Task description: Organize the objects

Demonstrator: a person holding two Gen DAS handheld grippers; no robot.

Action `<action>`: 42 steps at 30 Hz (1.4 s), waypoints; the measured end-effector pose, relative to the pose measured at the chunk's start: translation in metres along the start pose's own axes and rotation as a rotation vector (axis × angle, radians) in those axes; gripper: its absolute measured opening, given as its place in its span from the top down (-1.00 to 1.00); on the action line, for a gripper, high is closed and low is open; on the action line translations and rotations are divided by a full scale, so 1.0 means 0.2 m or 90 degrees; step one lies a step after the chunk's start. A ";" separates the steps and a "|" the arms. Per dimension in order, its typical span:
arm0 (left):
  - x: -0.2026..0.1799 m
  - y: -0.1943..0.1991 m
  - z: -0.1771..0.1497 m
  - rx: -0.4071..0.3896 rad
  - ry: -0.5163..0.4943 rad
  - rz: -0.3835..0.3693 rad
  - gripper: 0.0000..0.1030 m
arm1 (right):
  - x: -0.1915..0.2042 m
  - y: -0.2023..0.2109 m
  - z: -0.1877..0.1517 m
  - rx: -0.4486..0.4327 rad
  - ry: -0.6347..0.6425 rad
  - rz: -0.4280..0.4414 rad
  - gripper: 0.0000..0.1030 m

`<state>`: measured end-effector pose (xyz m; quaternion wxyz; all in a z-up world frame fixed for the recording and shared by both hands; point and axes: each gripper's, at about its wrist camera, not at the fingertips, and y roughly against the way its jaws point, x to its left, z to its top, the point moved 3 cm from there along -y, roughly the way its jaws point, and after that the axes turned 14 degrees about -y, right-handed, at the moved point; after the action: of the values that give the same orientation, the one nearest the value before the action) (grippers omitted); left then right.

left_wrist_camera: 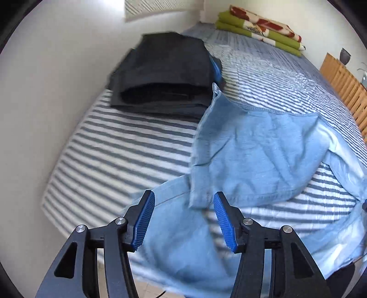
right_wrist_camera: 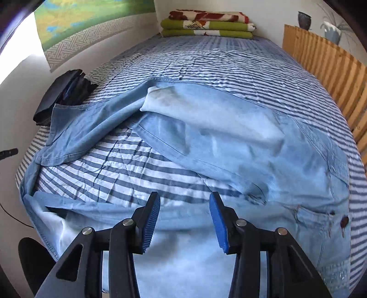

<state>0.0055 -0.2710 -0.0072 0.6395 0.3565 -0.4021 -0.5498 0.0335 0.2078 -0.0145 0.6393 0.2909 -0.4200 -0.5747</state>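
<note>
on the left, by the white wall (left_wrist_camera: 45, 91), a pile of dark folded clothes (left_wrist_camera: 160, 73) sits on the bed (left_wrist_camera: 119, 146). the bed has a sheet with blue and white stripes. one corner of the light blue jeans (left_wrist_camera: 252, 149) lies right beside the dark pile.

the left gripper (left_wrist_camera: 183, 201) hangs over the near edge of the jeans. its jaws stand apart and its blue pads (left_wrist_camera: 144, 220) do not press on the cloth. nothing is held.

the jeans (right_wrist_camera: 229, 142) are spread out across the near part of the bed (right_wrist_camera: 206, 59), with one leg folded over. the right gripper (right_wrist_camera: 184, 201) hangs above them near the waist. its jaws are apart too, and hold nothing.

far back, at the head of the bed, is a folded green and red blanket (right_wrist_camera: 206, 25). on the right a wooden slat frame (right_wrist_camera: 325, 68) runs along the bed, with a dark vase (right_wrist_camera: 304, 19) behind it.
</note>
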 end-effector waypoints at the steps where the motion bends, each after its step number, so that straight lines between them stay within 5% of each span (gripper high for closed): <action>1: -0.02 -0.08 0.04 0.014 0.000 -0.002 -0.11 | 0.03 -0.04 0.02 0.001 0.019 -0.010 0.21; 6: -0.08 -0.42 0.15 0.081 -0.027 0.000 -0.12 | 0.08 -0.20 0.10 0.028 0.094 -0.043 0.14; 10: -0.08 -0.55 0.21 0.079 -0.005 -0.005 -0.12 | 0.14 -0.33 0.15 0.049 0.139 -0.041 0.14; 13: -0.10 -0.61 0.24 0.084 0.001 0.000 0.43 | 0.25 -0.44 0.16 0.057 0.191 -0.051 0.13; 17: -0.13 -0.59 0.27 0.080 -0.017 0.012 0.85 | 0.33 -0.56 0.21 0.038 0.224 -0.097 0.06; 20: -0.07 -0.50 0.30 0.064 0.014 -0.012 0.85 | 0.35 -0.63 0.25 0.036 0.240 -0.113 0.07; 22: -0.02 -0.43 0.33 0.048 0.030 -0.018 0.85 | 0.37 -0.64 0.26 0.034 0.248 -0.107 0.32; 24: 0.00 -0.37 0.36 0.040 0.025 -0.008 0.85 | 0.39 -0.64 0.26 0.043 0.259 -0.112 0.84; 27: 0.01 -0.28 0.40 0.028 0.016 0.005 0.86 | 0.40 -0.57 0.26 0.037 0.278 -0.114 0.90; 33: 0.20 -0.11 0.43 -0.005 0.015 0.044 0.86 | 0.27 -0.16 0.26 0.010 0.287 -0.030 0.90; 37: 0.29 -0.15 0.38 0.025 0.038 0.055 0.85 | 0.16 -0.04 0.17 0.043 0.256 0.066 0.87; 40: 0.30 -0.27 0.32 0.073 0.034 0.073 0.79 | 0.21 -0.09 0.00 0.085 0.309 0.040 0.39; 42: 0.29 -0.32 0.27 0.091 0.030 0.086 0.73 | 0.19 -0.04 -0.05 0.071 0.305 0.056 0.29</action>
<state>-0.0656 -0.3382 -0.0340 0.6572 0.3860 -0.4487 -0.4666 0.0370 0.1674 -0.0181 0.7279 0.4352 -0.3001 -0.4367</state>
